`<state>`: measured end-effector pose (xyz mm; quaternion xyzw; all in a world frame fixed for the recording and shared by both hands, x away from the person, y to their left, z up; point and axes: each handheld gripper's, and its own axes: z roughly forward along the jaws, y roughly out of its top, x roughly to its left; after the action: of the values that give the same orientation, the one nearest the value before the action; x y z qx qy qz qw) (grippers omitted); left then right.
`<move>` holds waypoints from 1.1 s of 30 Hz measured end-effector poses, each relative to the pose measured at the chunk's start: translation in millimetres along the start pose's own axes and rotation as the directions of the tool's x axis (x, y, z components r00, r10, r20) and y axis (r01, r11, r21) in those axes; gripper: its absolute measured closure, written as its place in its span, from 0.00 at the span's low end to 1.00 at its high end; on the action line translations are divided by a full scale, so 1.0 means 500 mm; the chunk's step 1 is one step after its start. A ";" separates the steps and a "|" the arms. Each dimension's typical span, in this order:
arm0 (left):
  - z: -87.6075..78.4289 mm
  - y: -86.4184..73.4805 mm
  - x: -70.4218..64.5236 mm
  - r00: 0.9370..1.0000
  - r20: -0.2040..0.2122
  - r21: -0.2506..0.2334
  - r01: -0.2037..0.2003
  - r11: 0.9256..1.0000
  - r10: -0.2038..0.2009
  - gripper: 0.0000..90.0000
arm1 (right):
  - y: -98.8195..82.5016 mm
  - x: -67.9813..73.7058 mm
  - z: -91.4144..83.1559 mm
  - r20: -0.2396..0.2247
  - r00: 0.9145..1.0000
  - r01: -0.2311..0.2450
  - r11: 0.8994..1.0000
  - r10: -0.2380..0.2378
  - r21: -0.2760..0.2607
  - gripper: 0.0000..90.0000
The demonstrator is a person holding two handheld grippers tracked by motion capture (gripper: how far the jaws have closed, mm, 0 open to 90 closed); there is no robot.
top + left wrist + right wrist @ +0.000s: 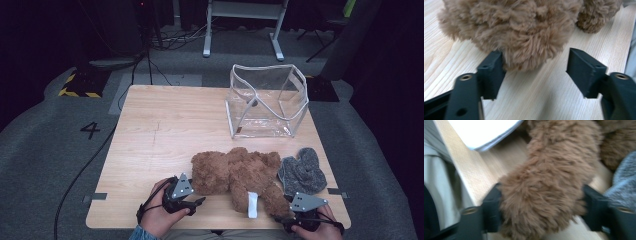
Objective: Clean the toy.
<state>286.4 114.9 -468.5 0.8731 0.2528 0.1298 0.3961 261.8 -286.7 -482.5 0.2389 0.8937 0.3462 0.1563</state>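
Note:
A brown plush bear (235, 172) lies on its back near the front edge of the wooden table (160, 130), with a white tag (252, 204) on one leg. My left gripper (196, 204) is at the bear's left side. In the left gripper view its jaws (536, 72) stand open, and a furry rounded part of the bear (519, 30) bulges just into the gap and brushes the left jaw. My right gripper (282, 219) is at the front right. In the right gripper view, which is blurred, its jaws (541, 205) straddle the bear's leg (554, 177), and fur touches both sides.
A grey fuzzy mitten-like cloth (302, 170) lies right of the bear, close to the right gripper. A clear plastic bag with white trim (265, 100) stands open at the back right. The table's front edge (461, 165) runs just beside the right gripper.

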 end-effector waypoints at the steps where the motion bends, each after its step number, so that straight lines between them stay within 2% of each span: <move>1: 0.003 0.001 -0.001 1.000 0.003 -0.004 0.003 1.000 -0.003 0.40 | 0.001 -0.003 -0.001 -0.011 1.000 -0.021 1.000 0.021 0.000 0.46; 3: 0.004 0.004 -0.001 1.000 -0.022 0.004 -0.013 1.000 0.013 0.47 | 0.002 -0.012 -0.007 -0.033 0.998 -0.048 0.999 0.048 -0.006 0.58; 5: 0.000 0.006 0.001 0.999 -0.039 0.007 -0.016 1.000 0.017 0.58 | 0.005 -0.015 -0.012 -0.038 0.998 -0.048 0.999 0.047 -0.014 0.65; 8: -0.013 0.010 0.003 0.999 -0.037 0.001 -0.002 1.000 0.002 0.75 | 0.013 -0.013 -0.023 -0.045 0.998 -0.050 0.999 0.049 -0.012 0.70; 10: -0.016 0.012 0.001 0.999 -0.037 0.004 -0.002 1.000 0.002 0.83 | 0.016 -0.013 -0.027 -0.046 0.998 -0.046 0.999 0.045 -0.015 0.70; 11: -0.020 0.016 -0.003 0.999 -0.047 0.017 -0.014 1.000 0.015 0.85 | 0.022 -0.013 -0.036 -0.050 0.998 -0.050 0.998 0.048 -0.023 0.70; 15: -0.028 0.019 -0.006 0.999 -0.039 0.040 -0.021 0.999 0.023 0.92 | 0.035 -0.015 -0.057 -0.055 0.998 -0.044 0.997 0.041 -0.061 0.70; 17: -0.034 0.019 -0.005 1.000 -0.028 0.040 -0.013 0.999 0.014 0.95 | 0.042 -0.016 -0.070 -0.071 0.996 -0.063 0.995 0.057 -0.077 0.70; 22: -0.066 0.027 -0.010 1.000 -0.004 0.021 -0.009 1.000 0.009 0.97 | 0.060 -0.015 -0.095 -0.074 0.996 -0.060 0.993 0.053 -0.104 0.70; 23: -0.082 0.031 -0.013 1.000 0.023 0.015 0.003 1.000 -0.003 0.97 | 0.070 -0.013 -0.111 -0.074 0.996 -0.058 0.990 0.049 -0.131 0.70; 30: -0.116 0.041 -0.021 0.997 0.079 0.030 0.020 0.999 -0.022 0.97 | 0.088 -0.006 -0.151 -0.111 0.990 -0.101 0.984 0.085 -0.148 0.70; 33: -0.129 0.047 -0.025 0.995 0.097 0.017 0.029 0.999 -0.030 0.97 | 0.095 -0.006 -0.167 -0.117 0.988 -0.120 0.979 0.101 -0.163 0.70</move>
<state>256.3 135.2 -409.0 0.8776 0.2470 0.0795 0.4032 242.1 -303.0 -389.9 0.2549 0.8533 0.4418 0.1079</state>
